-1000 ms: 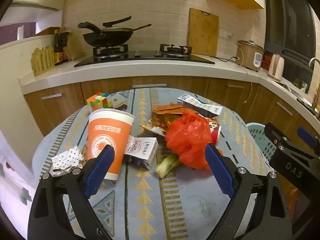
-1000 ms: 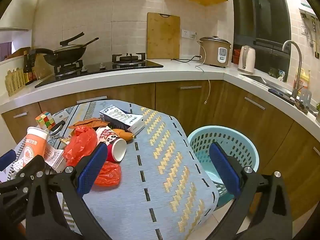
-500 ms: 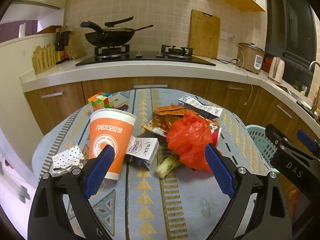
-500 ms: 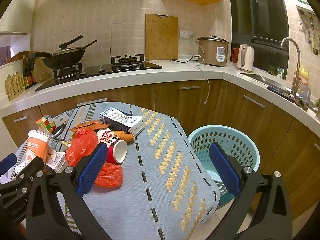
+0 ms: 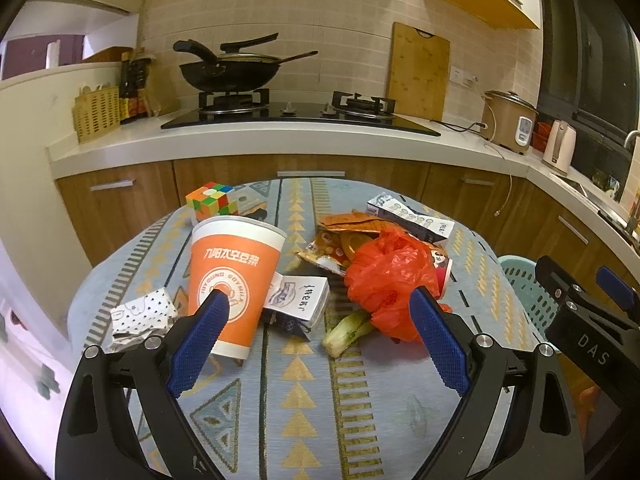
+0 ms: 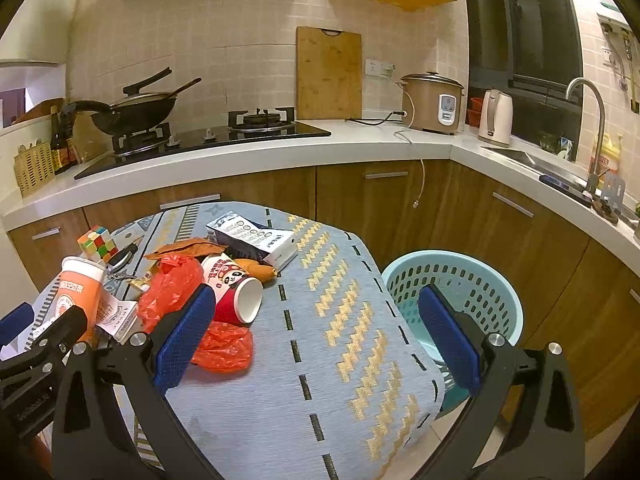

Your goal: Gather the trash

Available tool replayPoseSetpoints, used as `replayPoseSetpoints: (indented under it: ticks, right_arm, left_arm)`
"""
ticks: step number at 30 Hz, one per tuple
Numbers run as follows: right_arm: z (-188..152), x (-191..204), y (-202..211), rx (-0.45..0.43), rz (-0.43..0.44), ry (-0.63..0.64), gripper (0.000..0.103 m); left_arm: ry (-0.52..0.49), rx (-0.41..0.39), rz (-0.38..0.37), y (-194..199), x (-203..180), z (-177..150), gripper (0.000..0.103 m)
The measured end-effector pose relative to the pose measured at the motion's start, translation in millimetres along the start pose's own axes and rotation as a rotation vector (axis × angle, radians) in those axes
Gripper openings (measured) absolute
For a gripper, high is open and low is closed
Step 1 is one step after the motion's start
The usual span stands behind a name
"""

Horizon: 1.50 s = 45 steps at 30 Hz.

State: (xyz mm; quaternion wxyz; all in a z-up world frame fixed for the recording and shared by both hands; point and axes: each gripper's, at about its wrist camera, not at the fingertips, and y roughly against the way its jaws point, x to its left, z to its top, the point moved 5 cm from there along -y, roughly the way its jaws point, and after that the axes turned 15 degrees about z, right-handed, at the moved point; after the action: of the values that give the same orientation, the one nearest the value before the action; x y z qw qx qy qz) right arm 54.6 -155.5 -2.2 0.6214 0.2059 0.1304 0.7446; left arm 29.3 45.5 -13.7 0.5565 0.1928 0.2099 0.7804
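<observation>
Trash lies on a small table with a blue patterned cloth (image 5: 360,400). An orange paper cup (image 5: 234,284) stands upright at the left, with a small white carton (image 5: 298,304) and crumpled dotted paper (image 5: 140,318) beside it. A red plastic bag (image 5: 390,280), a green vegetable stalk (image 5: 346,332), snack wrappers (image 5: 340,240) and a white box (image 5: 412,220) lie in the middle. A red cup (image 6: 236,296) lies on its side. My left gripper (image 5: 320,344) is open and empty, in front of the pile. My right gripper (image 6: 316,336) is open and empty over the table's right part.
A light blue laundry-style basket (image 6: 460,292) stands on the floor right of the table. A Rubik's cube (image 5: 212,200) and keys (image 6: 124,258) lie at the table's far left. Kitchen counter with stove, wok (image 5: 228,70), rice cooker (image 6: 434,102) and kettle runs behind.
Both grippers have risen and pulled back slightly; the view of the table sits a little lower in the frames. Nothing on the table has moved.
</observation>
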Motion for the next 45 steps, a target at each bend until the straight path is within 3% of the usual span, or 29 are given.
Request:
replayPoseSetpoints:
  ticks: [18, 24, 30, 32, 33, 37, 43, 45]
  right_arm:
    - [0.4, 11.2, 3.1, -0.002, 0.017, 0.020, 0.096]
    - [-1.2, 21.5, 0.7, 0.002, 0.040, 0.041, 0.083]
    - [-5.6, 37.2, -5.8, 0.029, 0.089, 0.079, 0.058]
    - [-7.9, 42.0, -8.9, 0.041, 0.117, 0.080, 0.048]
    - [-9.2, 44.8, -11.9, 0.052, 0.132, 0.080, 0.048]
    - [-13.8, 52.3, -23.5, 0.082, 0.169, 0.074, 0.048]
    - [-18.7, 62.5, -46.6, 0.150, 0.242, 0.057, 0.048]
    - [-20.2, 67.9, -55.9, 0.180, 0.264, 0.062, 0.056]
  left_arm:
    - [0.025, -0.006, 0.009, 3.3, 16.4, 0.5, 0.089]
    - [0.051, -0.029, 0.046, 6.9, 39.4, -3.4, 0.089]
    - [0.094, -0.037, 0.120, -0.8, 92.9, -8.7, 0.090]
    - [0.100, -0.005, 0.118, -10.0, 111.0, -10.9, 0.091]
    - [0.105, 0.013, 0.115, -14.8, 118.4, -11.2, 0.091]
    - [0.088, 0.071, 0.046, -31.9, 123.8, -3.9, 0.091]
    - [0.026, 0.208, -0.009, -75.6, 95.0, 3.8, 0.091]
    - [-0.002, 0.236, -0.007, -86.2, 84.5, 2.1, 0.090]
